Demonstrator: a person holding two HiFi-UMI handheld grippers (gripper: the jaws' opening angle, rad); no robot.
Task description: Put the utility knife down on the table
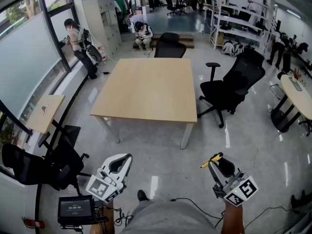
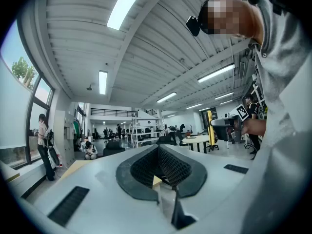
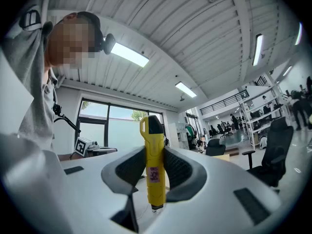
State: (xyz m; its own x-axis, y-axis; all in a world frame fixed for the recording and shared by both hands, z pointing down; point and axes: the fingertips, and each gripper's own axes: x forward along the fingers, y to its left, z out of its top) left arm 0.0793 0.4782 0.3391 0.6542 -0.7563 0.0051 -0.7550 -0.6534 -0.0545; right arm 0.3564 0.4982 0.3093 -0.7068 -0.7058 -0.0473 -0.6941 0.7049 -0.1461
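Right tool grips an upright yellow plastic utility knife, only its tip visible in the head view; left tool narrow, empty.

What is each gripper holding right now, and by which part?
The right gripper grips the yellow utility knife by the middle of its body; the left gripper holds nothing.

I see table ahead; office chair right of it, second chair behind, maybe touching. Utility knife between jaws of right gripper.
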